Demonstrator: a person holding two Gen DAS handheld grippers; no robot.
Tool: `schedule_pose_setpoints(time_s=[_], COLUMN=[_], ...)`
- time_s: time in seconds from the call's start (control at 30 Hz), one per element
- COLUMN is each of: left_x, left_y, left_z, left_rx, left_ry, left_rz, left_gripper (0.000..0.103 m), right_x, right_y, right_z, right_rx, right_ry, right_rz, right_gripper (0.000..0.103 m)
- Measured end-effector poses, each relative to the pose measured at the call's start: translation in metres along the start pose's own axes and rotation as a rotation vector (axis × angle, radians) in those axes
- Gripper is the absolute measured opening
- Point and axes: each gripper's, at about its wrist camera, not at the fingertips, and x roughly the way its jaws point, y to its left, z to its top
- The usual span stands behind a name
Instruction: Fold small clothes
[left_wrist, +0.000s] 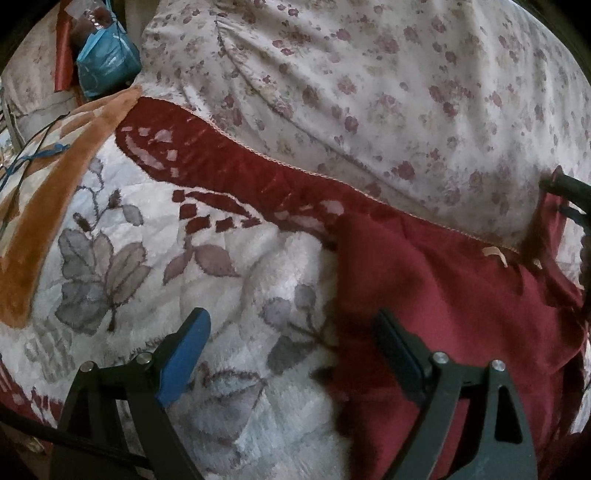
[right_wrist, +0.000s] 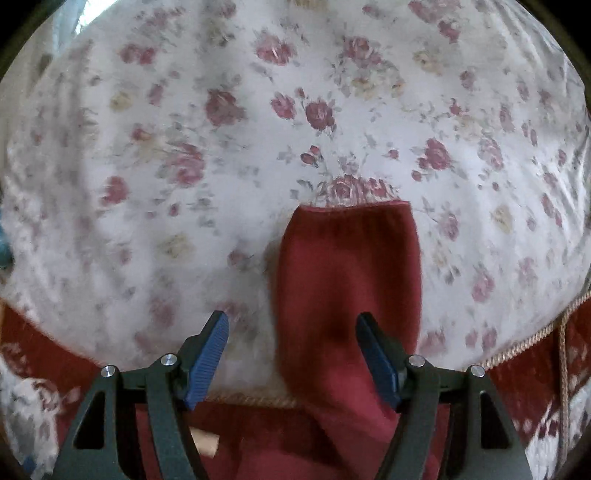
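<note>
A dark red garment (left_wrist: 443, 295) lies spread on the bed at the right of the left wrist view. My left gripper (left_wrist: 295, 354) hovers open over its left edge, with the right finger (left_wrist: 397, 350) above the cloth and the left finger (left_wrist: 188, 350) above the white blanket. In the right wrist view a narrow part of the red garment (right_wrist: 347, 266) stretches forward onto the flowered sheet and ends in a hemmed edge. My right gripper (right_wrist: 293, 350) stands open above it. The cloth lies under the jaws and the pads do not press on it.
A flowered white sheet (right_wrist: 258, 129) covers the far half of the bed. A fleece blanket (left_wrist: 155, 266) with grey leaves and a dark red border (left_wrist: 229, 162) lies nearer. A blue bag (left_wrist: 107, 62) sits at the far left. A dark frame part (left_wrist: 569, 192) shows at the right edge.
</note>
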Motion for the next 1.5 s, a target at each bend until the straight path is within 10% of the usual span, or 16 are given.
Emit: schedule_pose_setpoints(time_s=[0.2,0.3,0.6,0.9,1.13,1.5], left_x=[0.004,0.003,-0.007,-0.024,-0.029,-0.015], left_y=[0.002,0.002,0.011,0.033,0.057,0.032], left_z=[-0.001,0.000,0.001,0.002,0.006,0.008], left_rx=[-0.011,-0.008,-0.048,-0.121,-0.209,-0.105], left_ry=[0.016,0.009,-0.023,-0.078,-0.103,-0.080], left_rz=[0.001,0.003,0.003,0.007,-0.017,-0.041], left_gripper=[0.089,0.089,0.089,0.089,0.089,0.089], right_x=[0.012,0.001,-0.150,-0.256,-0.181,0.013], right_y=[-0.004,-0.023,-0.052,0.039,0.136,0.193], right_z=[0.008,0.016,0.024,-0.004,-0.070,-0.137], right_rx=[-0.031,-0.028,-0.072,-0.355,-0.443,-0.391], right_ry=[0.005,0.045,-0.002,0.093,0.373,0.678], right_rz=[-0.021,0.060,0.474,0.945,1.013,0.782], right_gripper=[0.063,0.006,0.006,0.006,0.006,0.007])
